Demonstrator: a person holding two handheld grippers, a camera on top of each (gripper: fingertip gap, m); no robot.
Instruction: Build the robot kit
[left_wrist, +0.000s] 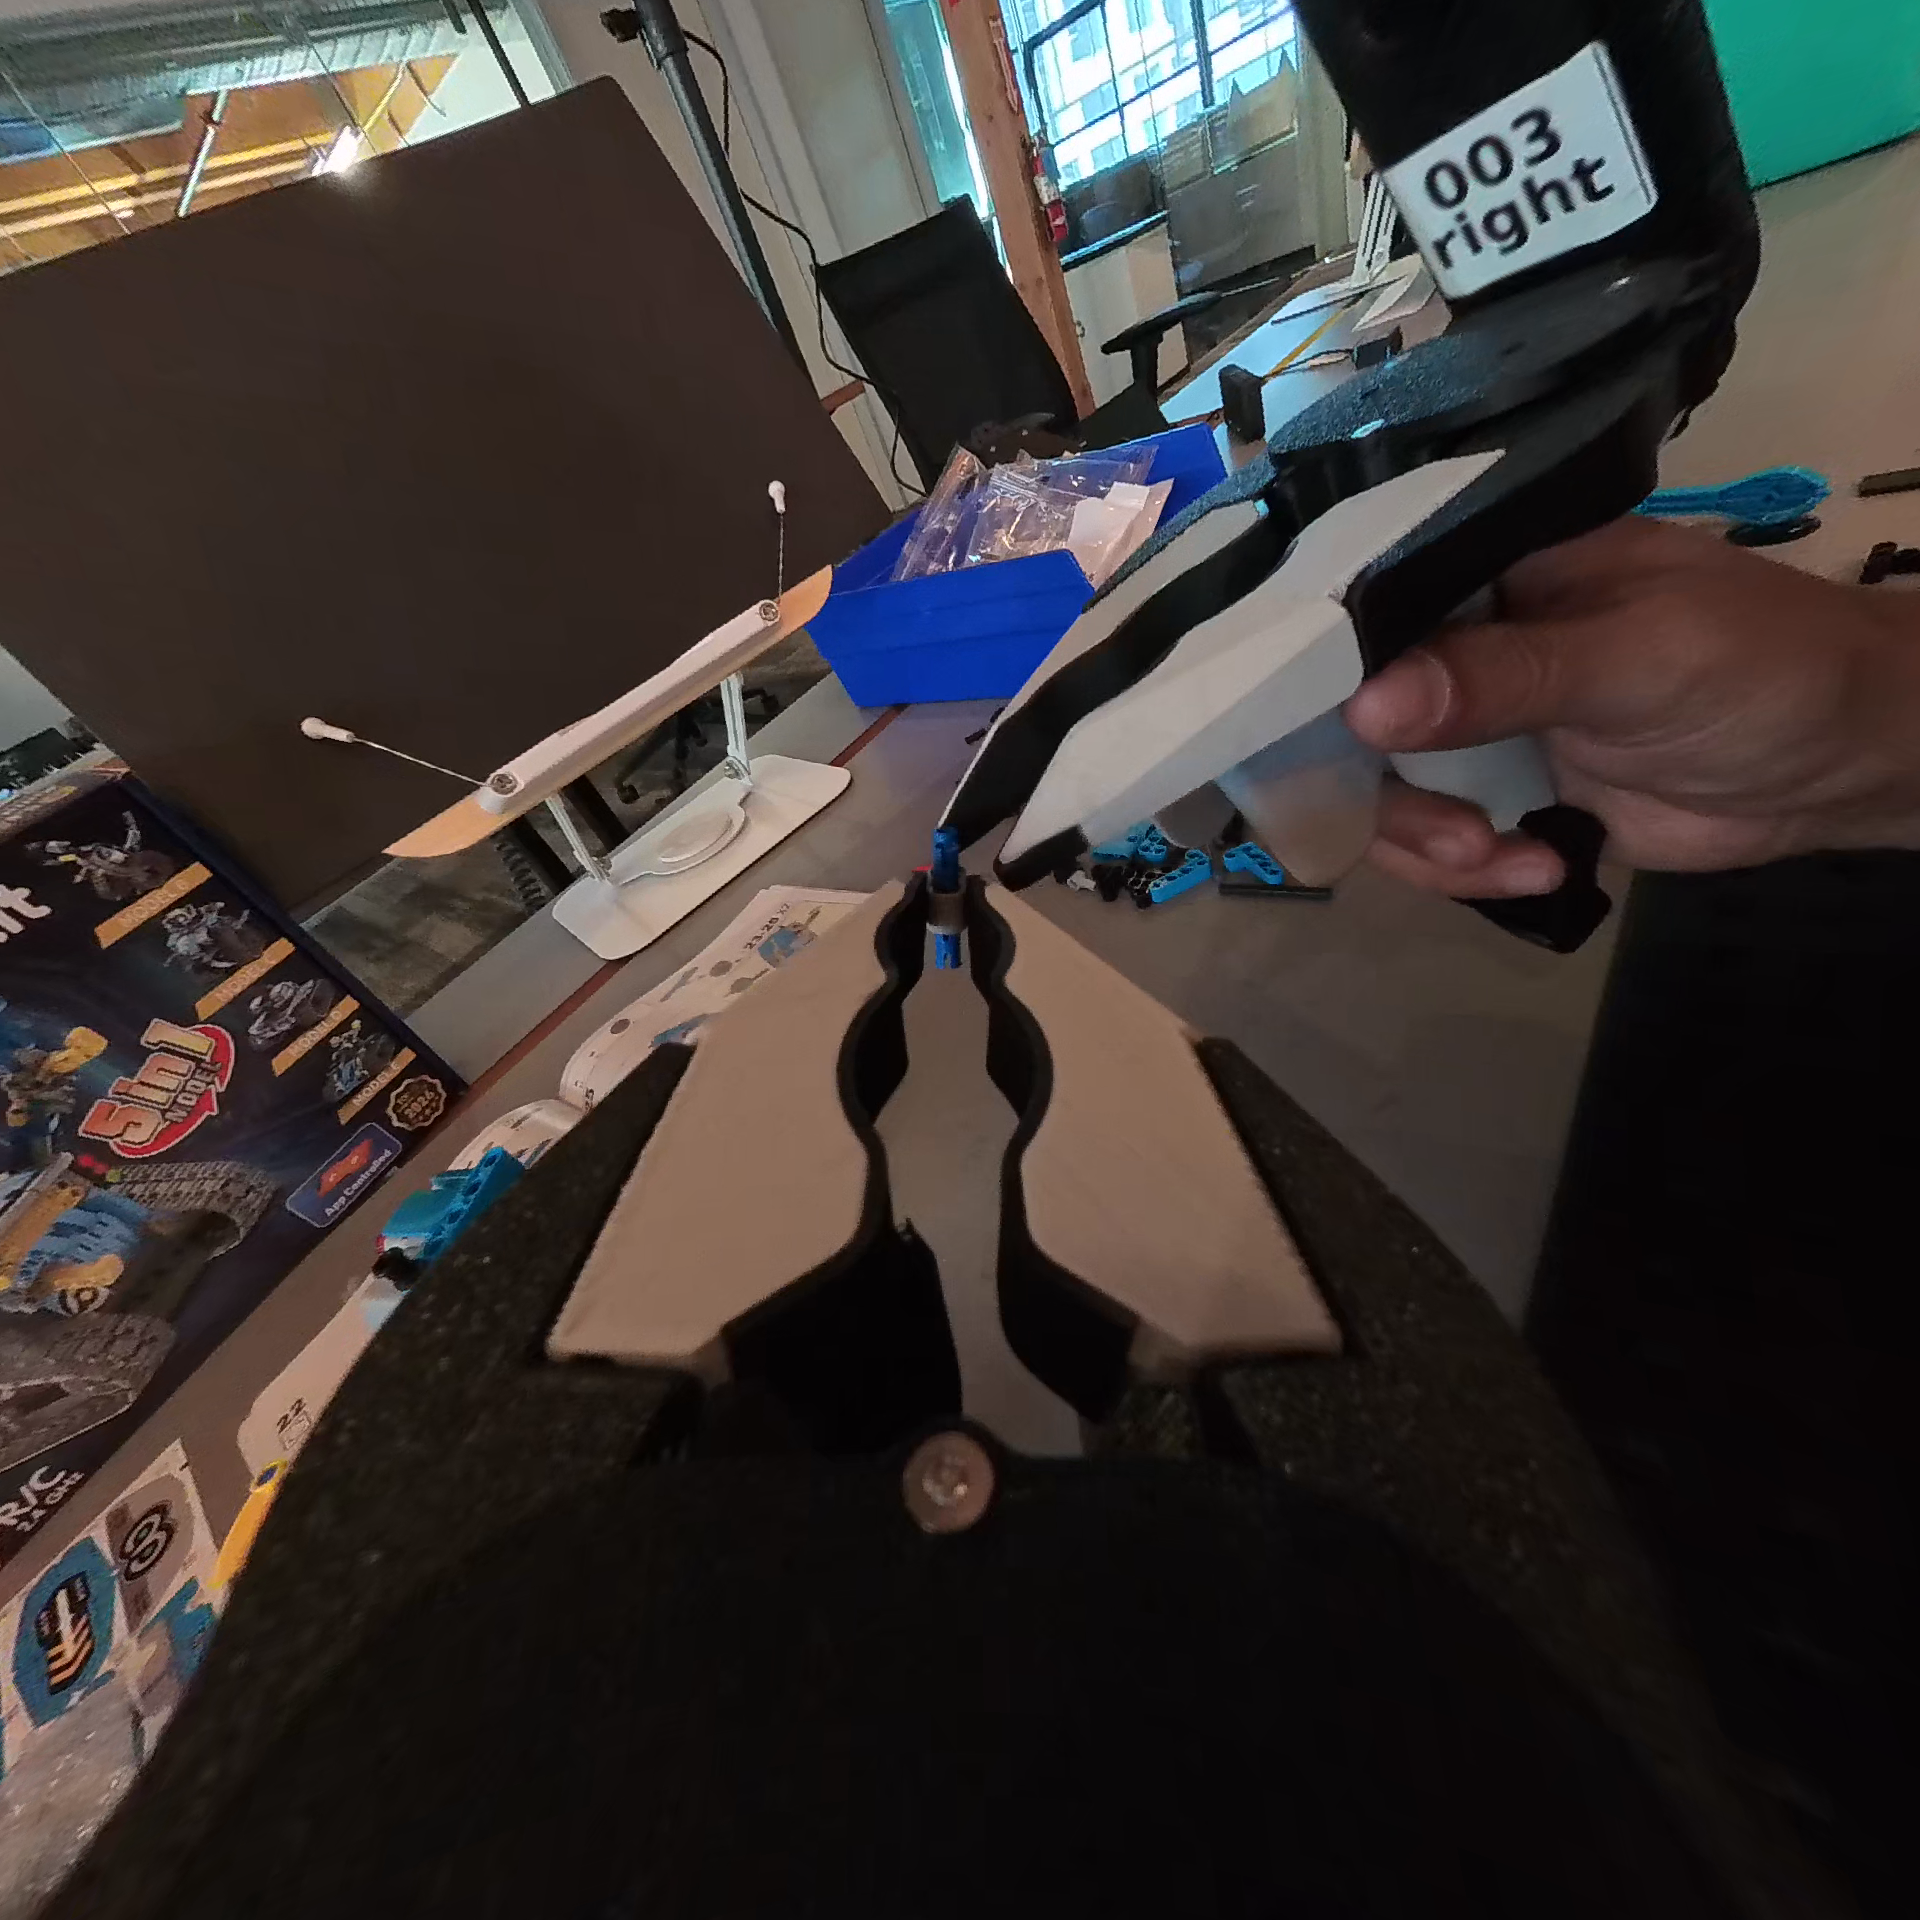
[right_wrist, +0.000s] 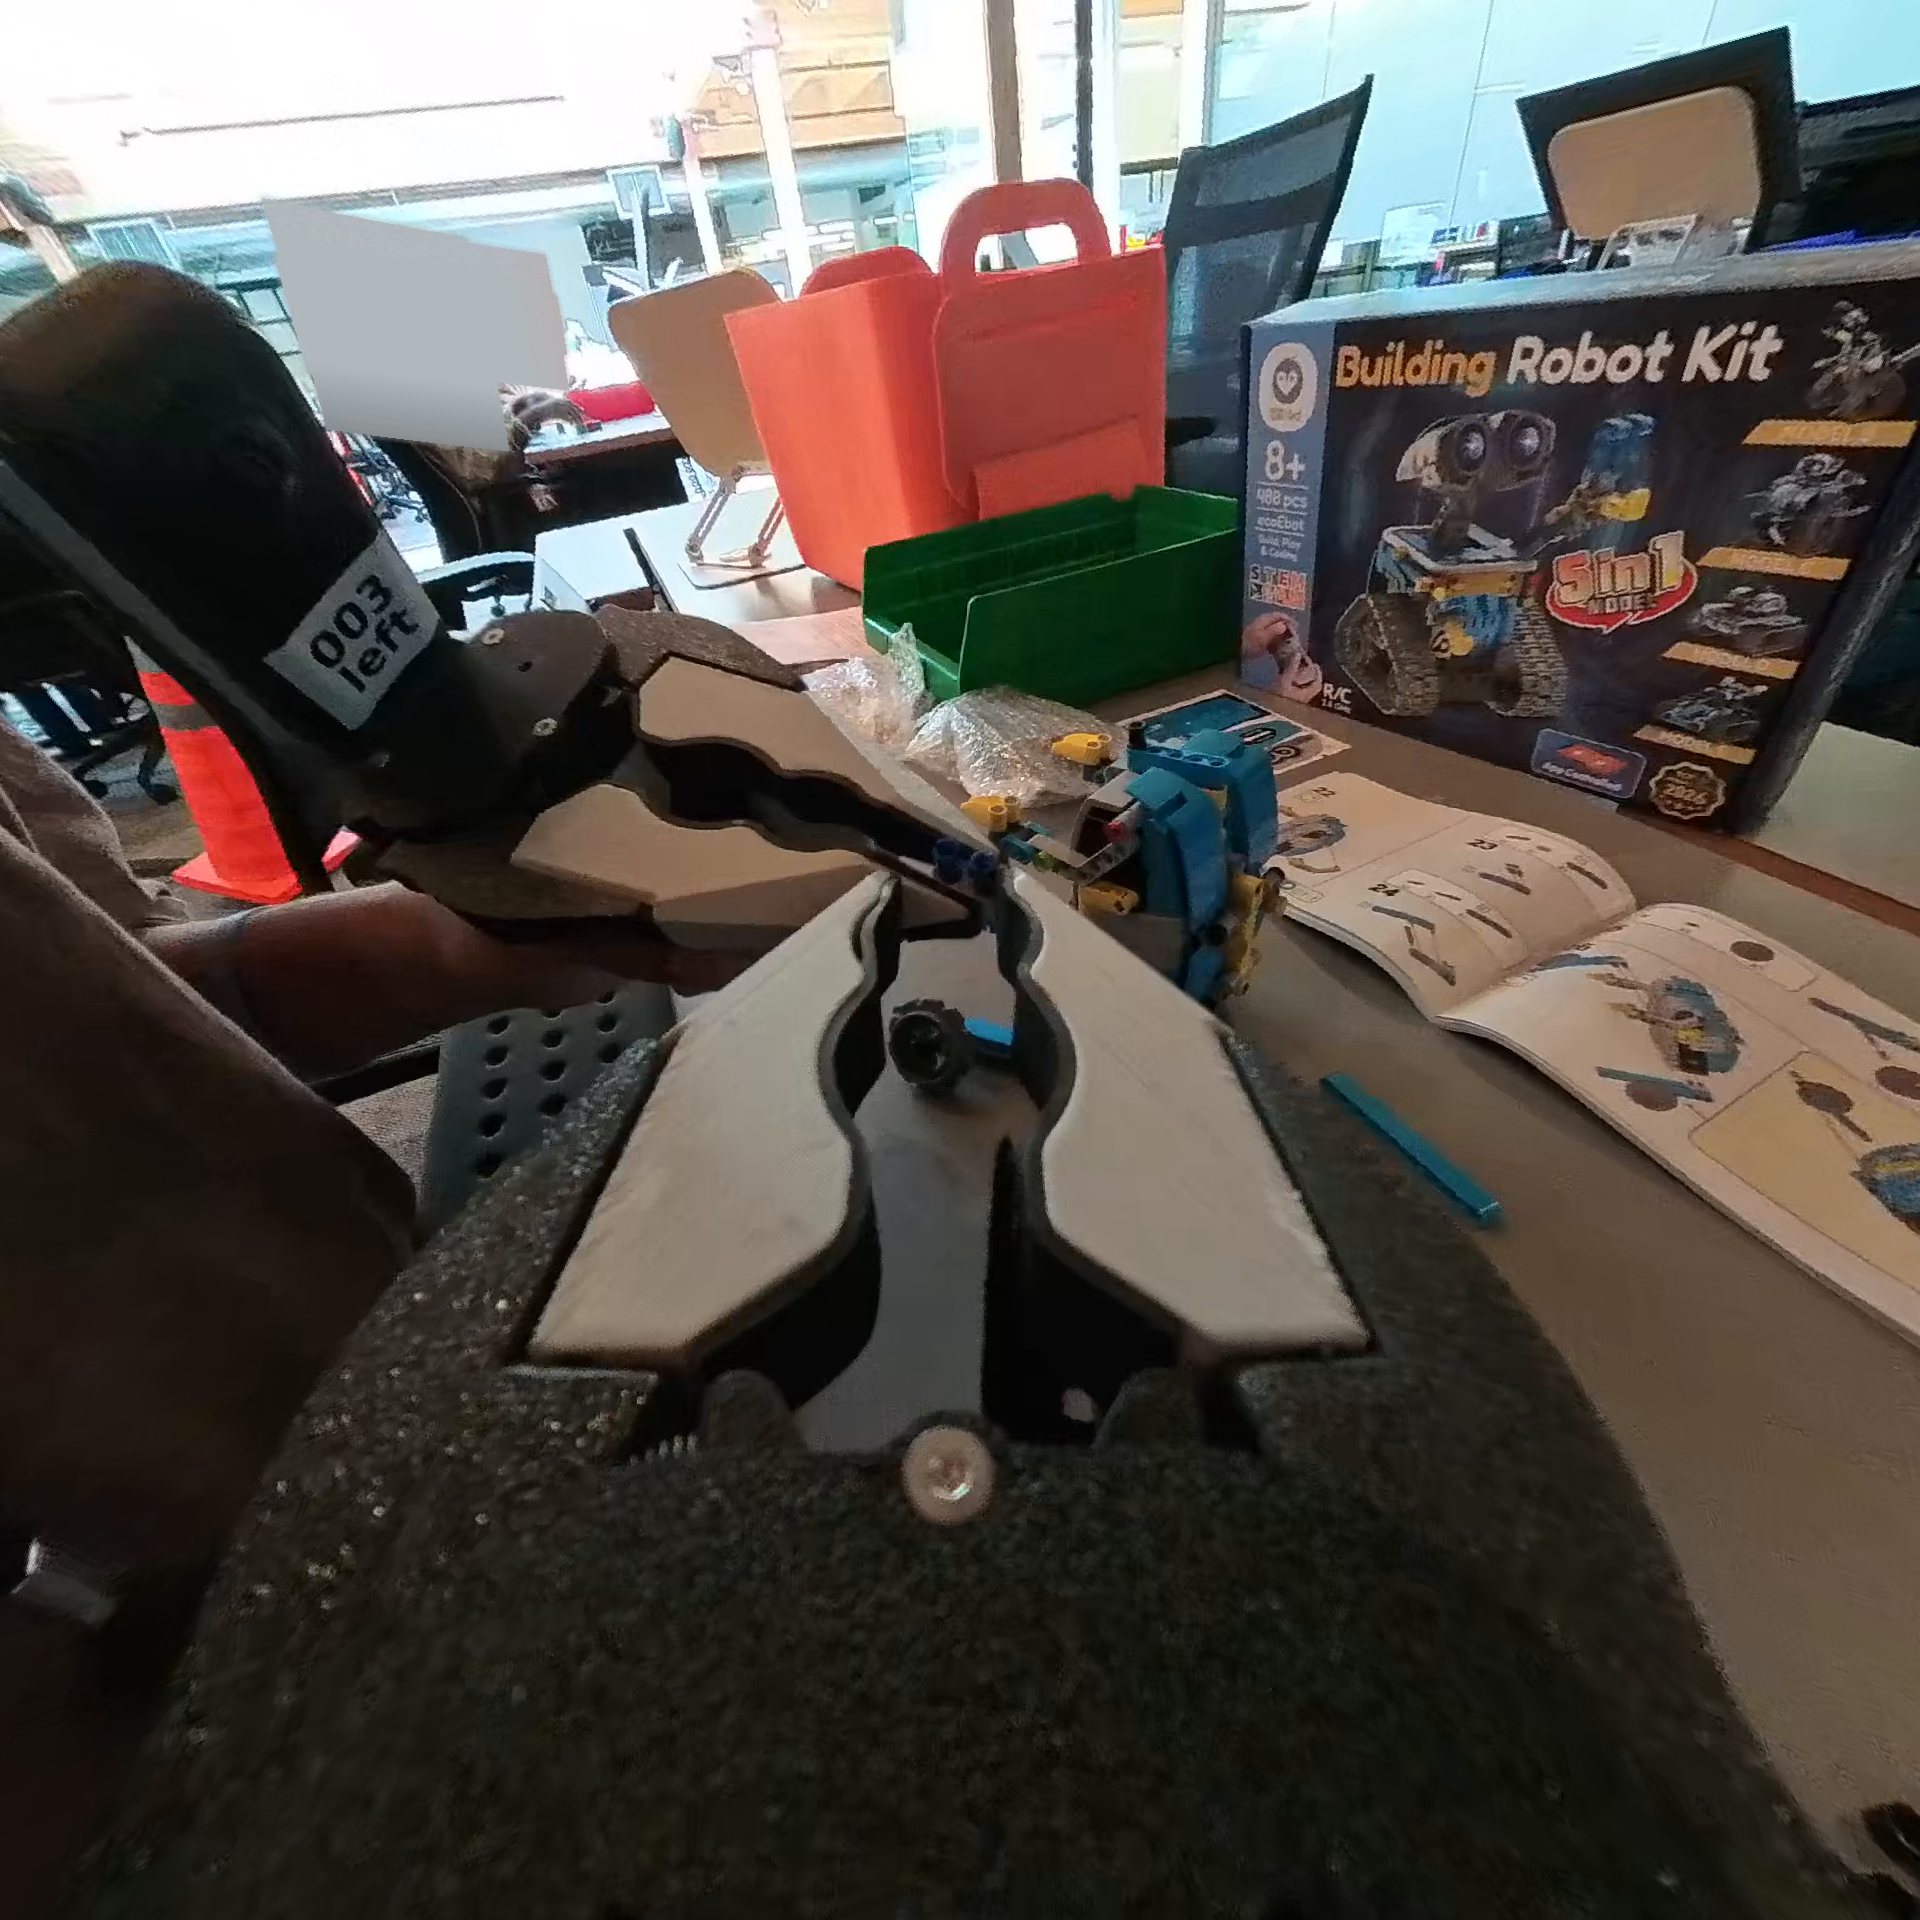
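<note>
Your left gripper (left_wrist: 943, 896) pinches a small blue pin (left_wrist: 943, 914) upright at its fingertips, while your right gripper (right_wrist: 948, 902), jaws nearly closed on the pin's top, meets it above the table (left_wrist: 1299, 1039), likely steadying it.

A blue peg (left_wrist: 943, 914) is showing between grey-and-black fingers (left_wrist: 790, 1122), near an orange bag (right_wrist: 935, 405), green bin (right_wrist: 1049, 592) and blue bin (left_wrist: 956, 623).

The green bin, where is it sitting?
In the right wrist view, the green bin sits on the far table, between the orange bag and the kit box.
</note>
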